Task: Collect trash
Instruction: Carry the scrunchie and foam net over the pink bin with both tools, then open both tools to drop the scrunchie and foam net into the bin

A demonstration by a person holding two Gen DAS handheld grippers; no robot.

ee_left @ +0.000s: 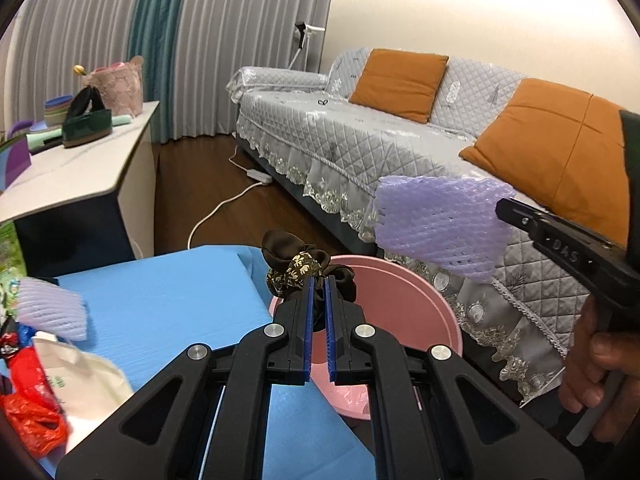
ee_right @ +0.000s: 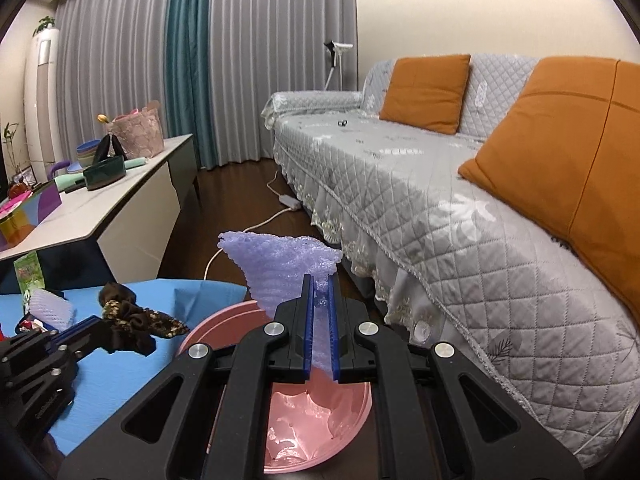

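My left gripper (ee_left: 319,280) pinches the brown scrunchie (ee_left: 304,268); my right gripper (ee_right: 321,280) clamps purple foam netting (ee_right: 280,264), pink bin (ee_right: 320,412) at six o'clock.

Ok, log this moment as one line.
left gripper: shut on scrunchie | right gripper: shut on foam net | both above pink bin

Grey pleated curtains (ee_right: 132,60) hang floor-length along the far wall, with a teal panel (ee_right: 192,64) between them. A cream wall (ee_right: 420,8) runs behind a long sofa (ee_right: 400,184) under a quilted grey cover with a lace hem, and two orange cushions (ee_right: 426,92) lean against its back. The floor (ee_right: 240,196) is dark wood, and a white cable and power strip (ee_right: 290,201) lie on it beside the sofa. A white-topped cabinet (ee_right: 116,208) stands opposite. A tall white air conditioner (ee_right: 42,92) fills the left corner.
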